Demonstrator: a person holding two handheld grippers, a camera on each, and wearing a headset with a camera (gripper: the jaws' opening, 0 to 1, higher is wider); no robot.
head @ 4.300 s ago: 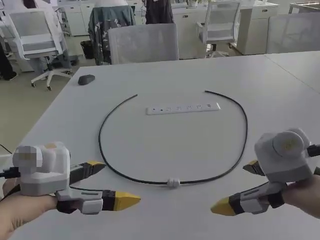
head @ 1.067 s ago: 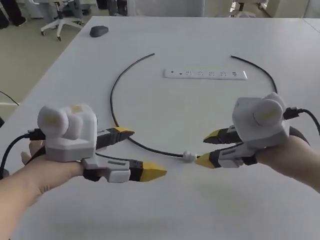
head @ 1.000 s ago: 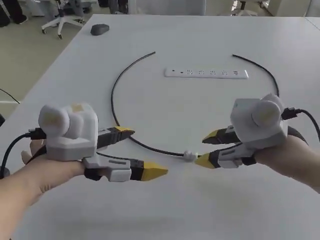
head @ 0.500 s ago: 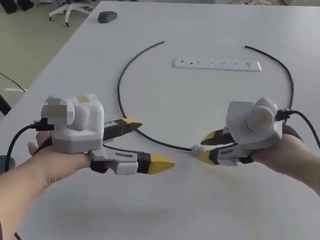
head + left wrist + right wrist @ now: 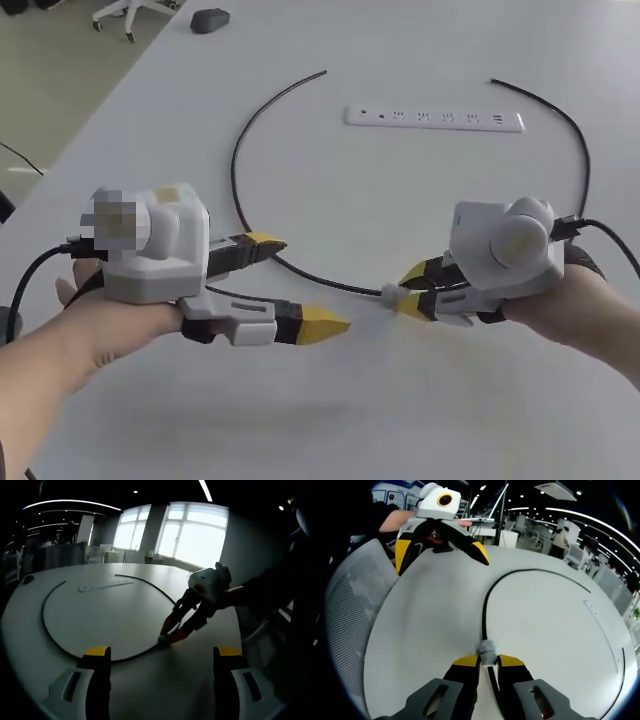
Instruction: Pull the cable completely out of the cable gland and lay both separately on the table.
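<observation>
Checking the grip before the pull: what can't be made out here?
Right gripper view: whether the right gripper presses the cable or just straddles it; the gap is dark.
Head view: the cable's stretch behind the cable gland, covered by that gripper and hand.
Head view: power strip markings, too small.

In the head view my right gripper point(image 5: 403, 290) covers most of the gland point(image 5: 386, 292), and the cable point(image 5: 233, 165) passes behind my right hand point(image 5: 575, 310) at 3 o'clock. A short run slips under my left gripper point(image 5: 312, 284) at 9 o'clock. Along the right gripper's jaws I cannot tell whether they pinch the cable or only straddle it. The power strip point(image 5: 433, 118) at 12 o'clock has sockets too small to make out.
</observation>
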